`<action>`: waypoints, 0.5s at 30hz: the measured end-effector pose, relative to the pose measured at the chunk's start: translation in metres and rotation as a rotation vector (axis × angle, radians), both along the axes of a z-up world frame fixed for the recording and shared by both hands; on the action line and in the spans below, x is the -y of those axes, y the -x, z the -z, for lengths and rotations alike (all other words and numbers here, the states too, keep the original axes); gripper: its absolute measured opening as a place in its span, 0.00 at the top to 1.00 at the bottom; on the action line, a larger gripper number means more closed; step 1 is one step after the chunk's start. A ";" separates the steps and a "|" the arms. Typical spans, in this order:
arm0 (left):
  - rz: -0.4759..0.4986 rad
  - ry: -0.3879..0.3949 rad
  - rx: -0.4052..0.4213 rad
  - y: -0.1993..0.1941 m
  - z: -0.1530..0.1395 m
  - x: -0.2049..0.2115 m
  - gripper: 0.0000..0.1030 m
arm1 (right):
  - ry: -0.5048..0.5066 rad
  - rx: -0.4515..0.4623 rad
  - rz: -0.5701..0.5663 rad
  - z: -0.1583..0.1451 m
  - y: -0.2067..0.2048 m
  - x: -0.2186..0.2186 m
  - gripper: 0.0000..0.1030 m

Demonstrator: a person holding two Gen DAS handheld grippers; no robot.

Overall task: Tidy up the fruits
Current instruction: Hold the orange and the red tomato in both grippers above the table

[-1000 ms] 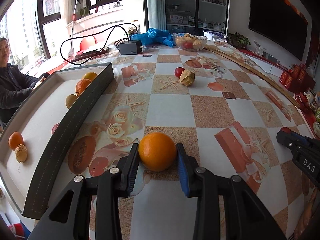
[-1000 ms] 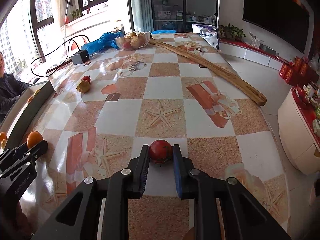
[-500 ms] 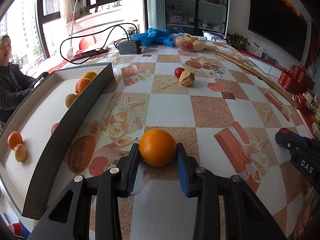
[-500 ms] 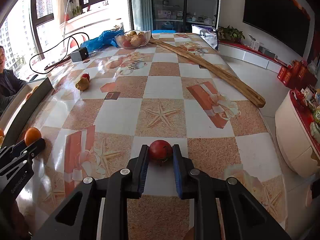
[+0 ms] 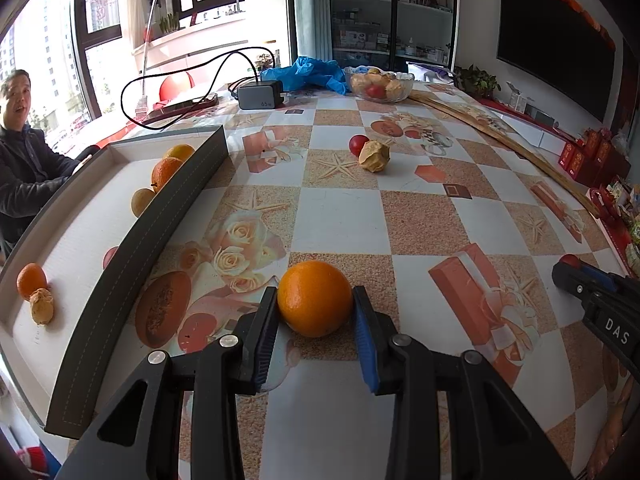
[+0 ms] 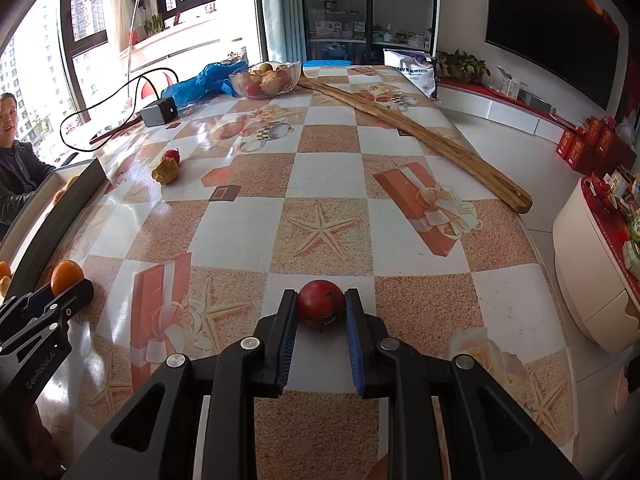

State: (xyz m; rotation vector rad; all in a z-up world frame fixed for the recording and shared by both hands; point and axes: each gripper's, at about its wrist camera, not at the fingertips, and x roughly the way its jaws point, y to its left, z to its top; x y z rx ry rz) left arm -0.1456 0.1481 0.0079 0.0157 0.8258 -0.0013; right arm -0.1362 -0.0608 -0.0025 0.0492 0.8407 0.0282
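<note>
My left gripper [image 5: 315,304] is shut on an orange [image 5: 314,298] low over the table. My right gripper [image 6: 321,304] is shut on a red tomato-like fruit [image 6: 321,307] that touches or nearly touches the table. A long grey-walled tray [image 5: 132,248] lies to the left and holds several fruits: oranges [image 5: 167,169], a pale round fruit [image 5: 141,201], another orange [image 5: 30,281] and a tan knobbly fruit [image 5: 41,305]. A red fruit [image 5: 357,144] and a tan fruit [image 5: 374,156] lie loose mid-table. The right gripper also shows at the right edge of the left wrist view [image 5: 576,276].
A glass bowl [image 5: 381,85] of fruit stands at the far end, beside a blue bag [image 5: 308,74] and a charger with cable [image 5: 259,95]. A long wooden plank [image 6: 416,132] lies along the right side. A person [image 5: 24,152] sits beyond the tray. The table's right edge drops off.
The left gripper's fingers have closed in until they press the orange on both sides. The right gripper stays shut on the red fruit and has shifted only slightly.
</note>
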 end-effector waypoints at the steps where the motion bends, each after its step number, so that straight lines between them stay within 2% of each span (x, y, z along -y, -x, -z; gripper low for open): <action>1: 0.000 0.001 0.000 0.000 0.000 0.001 0.62 | 0.001 0.000 0.000 0.000 0.000 0.000 0.77; 15: 0.000 0.003 0.000 0.000 0.000 0.000 0.62 | -0.002 0.000 0.000 0.000 0.000 0.001 0.77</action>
